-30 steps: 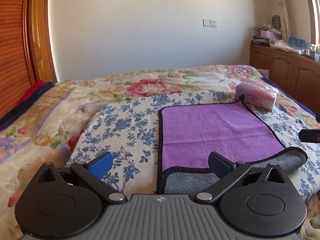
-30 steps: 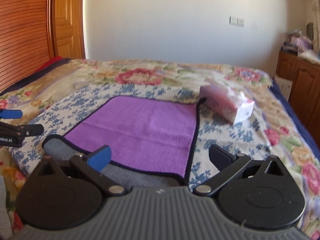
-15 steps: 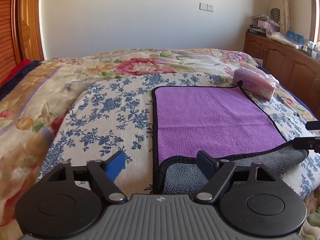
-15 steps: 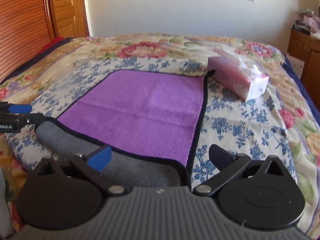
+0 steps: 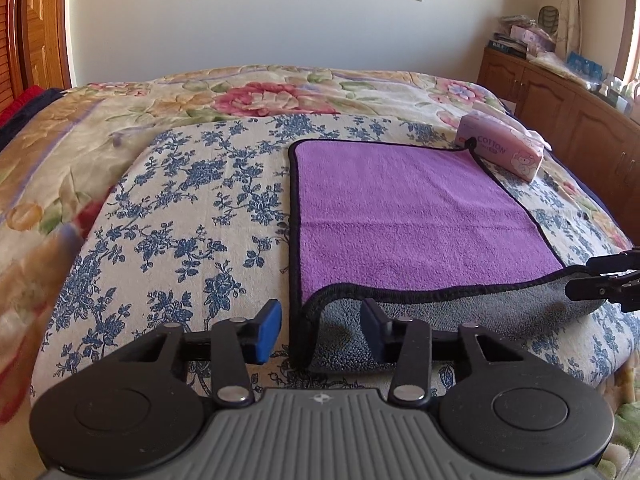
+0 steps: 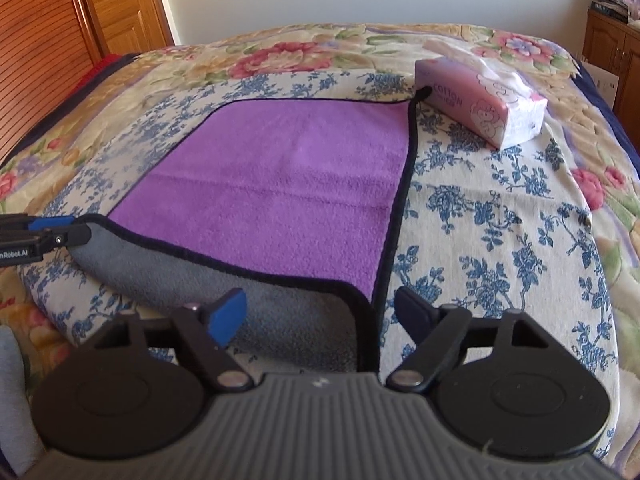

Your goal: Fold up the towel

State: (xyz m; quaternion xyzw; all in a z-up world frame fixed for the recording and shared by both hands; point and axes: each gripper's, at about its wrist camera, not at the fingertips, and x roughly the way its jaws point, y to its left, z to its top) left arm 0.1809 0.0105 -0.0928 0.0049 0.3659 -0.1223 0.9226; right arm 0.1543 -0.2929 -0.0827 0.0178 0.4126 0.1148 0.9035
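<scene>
Purple towel [image 5: 408, 216] lies flat mid-frame on the blue-floral sheet [image 5: 192, 216], near edge rolled over, grey underside up. Left gripper [image 5: 322, 332] has its jaws wide, straddling the near-left corner at lower centre. Right gripper [image 6: 320, 312] is likewise wide over the near-right corner. Pink tissue pack [image 6: 480, 104] touches the towel's far-right corner loop.

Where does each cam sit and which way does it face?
Left wrist: behind the left tool, jaws open astride the purple towel near-left corner; right tool at right edge.
Right wrist: behind the right tool, open at the near-right corner.
Shared: towel, tissue pack, floral bedspread.
</scene>
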